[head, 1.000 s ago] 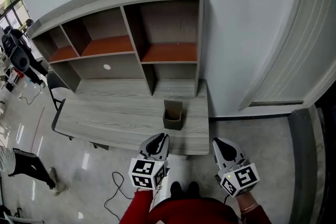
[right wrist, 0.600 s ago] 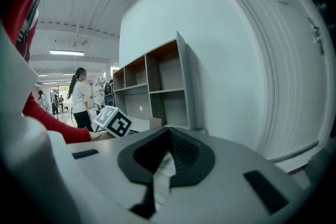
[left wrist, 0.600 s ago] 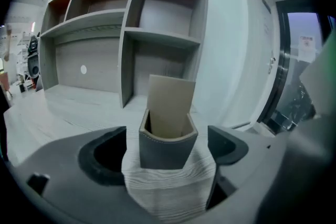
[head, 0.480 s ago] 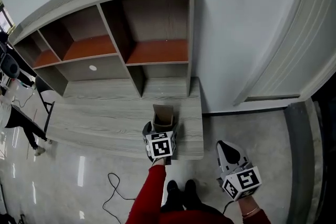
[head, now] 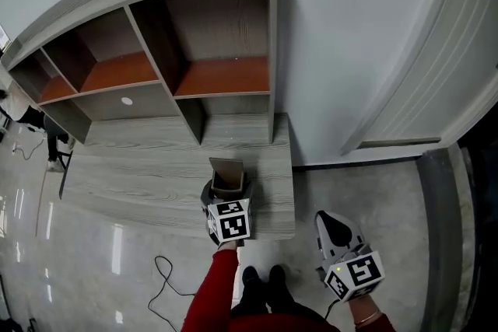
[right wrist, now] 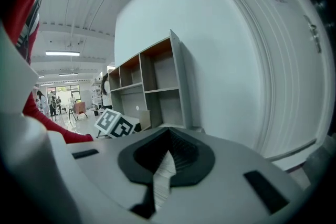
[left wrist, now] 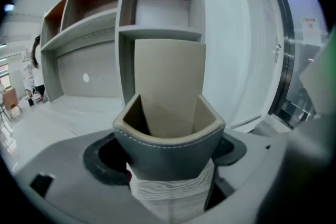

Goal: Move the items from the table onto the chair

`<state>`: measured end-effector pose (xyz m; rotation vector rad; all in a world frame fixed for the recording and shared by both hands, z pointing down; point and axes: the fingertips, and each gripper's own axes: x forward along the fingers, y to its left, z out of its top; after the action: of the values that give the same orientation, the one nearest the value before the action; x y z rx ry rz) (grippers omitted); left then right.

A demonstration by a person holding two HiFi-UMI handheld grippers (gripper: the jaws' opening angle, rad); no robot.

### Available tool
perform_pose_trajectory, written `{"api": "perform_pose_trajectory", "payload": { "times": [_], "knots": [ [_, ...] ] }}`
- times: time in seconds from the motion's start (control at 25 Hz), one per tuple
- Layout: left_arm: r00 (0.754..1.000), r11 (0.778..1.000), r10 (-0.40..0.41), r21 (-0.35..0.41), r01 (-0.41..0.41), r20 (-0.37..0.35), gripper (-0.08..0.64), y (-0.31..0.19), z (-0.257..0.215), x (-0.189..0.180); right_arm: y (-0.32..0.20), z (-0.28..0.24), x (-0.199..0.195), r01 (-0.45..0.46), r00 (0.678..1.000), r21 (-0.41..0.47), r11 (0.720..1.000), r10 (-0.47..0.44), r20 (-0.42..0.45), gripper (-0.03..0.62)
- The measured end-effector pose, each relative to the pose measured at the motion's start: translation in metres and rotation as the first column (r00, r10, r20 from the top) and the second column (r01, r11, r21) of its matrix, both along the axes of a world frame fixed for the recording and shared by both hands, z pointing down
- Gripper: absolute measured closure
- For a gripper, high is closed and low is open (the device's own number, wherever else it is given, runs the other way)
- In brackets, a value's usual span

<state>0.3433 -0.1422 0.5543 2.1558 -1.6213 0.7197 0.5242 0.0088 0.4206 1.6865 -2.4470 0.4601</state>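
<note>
On the grey wood desk (head: 132, 176), below a shelf unit (head: 156, 27) with orange-floored compartments, stands 1 dark leather holder (head: 227, 176), near the desk's front right corner. The left gripper (head: 226, 200) reaches in from the front edge. Its 2 jaws sit against the holder's 2 sides, closed on it, and the holder's base is down on the wood. The holder is upright and its tan inside holds nothing. Farther right, well apart from the desk, the right gripper (head: 336, 228) hangs over the grey floor (head: 366, 186). Its jaws are together with nothing between them. A white panelled door (head: 440, 50) fills the right side.
</note>
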Motion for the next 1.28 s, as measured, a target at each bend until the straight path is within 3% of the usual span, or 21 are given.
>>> {"api": "perform_pose_trajectory", "payload": {
  "times": [0.2, 0.44, 0.56, 0.76, 1.08, 1.28],
  "knots": [
    [0.999, 0.989, -0.037, 0.140, 0.036, 0.002, 0.103, 0.021, -0.089, -0.046, -0.020, -0.011, -0.034, 0.134, 0.991, 0.058, 0.989, -0.135, 0.010, 0.586],
    [0.976, 0.960, -0.215, 0.179, 0.216, -0.029, 0.103, 0.059, -0.131, -0.146, -0.035, -0.013, -0.131, 0.357, 0.932, 0.084, 0.930, -0.361, 0.032, 0.586],
    [0.943, 0.923, -0.331, 0.195, 0.331, -0.033, 0.103, 0.094, -0.141, -0.205, -0.043, -0.014, -0.188, 0.460, 0.886, 0.089, 0.884, -0.464, 0.029, 0.586],
    [0.856, 0.832, -0.517, 0.223, 0.509, -0.026, 0.103, 0.161, -0.148, -0.316, -0.049, -0.026, -0.281, 0.585, 0.805, 0.109, 0.803, -0.592, 0.040, 0.586],
    [0.767, 0.741, -0.642, 0.251, 0.623, -0.010, 0.103, 0.217, -0.161, -0.459, -0.068, -0.048, -0.436, 0.687, 0.715, 0.151, 0.711, -0.698, 0.036, 0.586],
    [0.723, 0.697, -0.691, 0.253, 0.671, -0.012, 0.103, 0.232, -0.159, -0.531, -0.073, -0.054, -0.521, 0.741, 0.659, 0.157, 0.653, -0.752, 0.018, 0.586]
  ]
}}
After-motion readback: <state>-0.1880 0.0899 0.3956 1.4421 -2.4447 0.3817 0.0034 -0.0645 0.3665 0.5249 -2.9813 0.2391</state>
